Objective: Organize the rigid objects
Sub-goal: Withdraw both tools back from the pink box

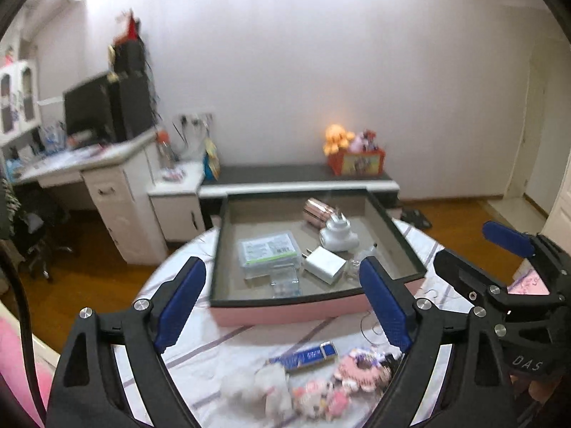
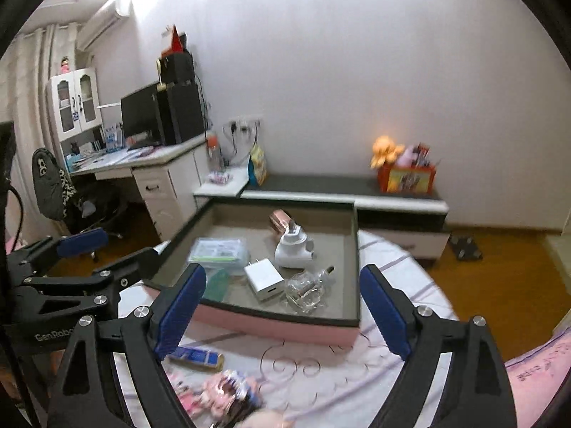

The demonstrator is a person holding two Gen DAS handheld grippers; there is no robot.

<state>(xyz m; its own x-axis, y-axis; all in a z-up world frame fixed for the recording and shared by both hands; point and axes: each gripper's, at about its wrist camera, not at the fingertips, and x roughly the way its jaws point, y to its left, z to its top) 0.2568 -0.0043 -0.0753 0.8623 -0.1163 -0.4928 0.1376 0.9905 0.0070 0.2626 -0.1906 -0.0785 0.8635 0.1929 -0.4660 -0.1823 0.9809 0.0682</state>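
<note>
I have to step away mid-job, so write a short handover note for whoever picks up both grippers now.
Left gripper: open, empty.
Right gripper: open, empty.
In the pink tray: white charger, white device, copper tube, clear cases, clear bottle.
Left on the cloth in front: blue-and-gold box; the soft toys look non-rigid, so probably stay out.

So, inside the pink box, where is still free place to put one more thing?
Free: the back-left floor of the pink box, behind the green-labelled case, left of the copper cylinder. Crowded: front and right, around the white charger and white gadget.
</note>
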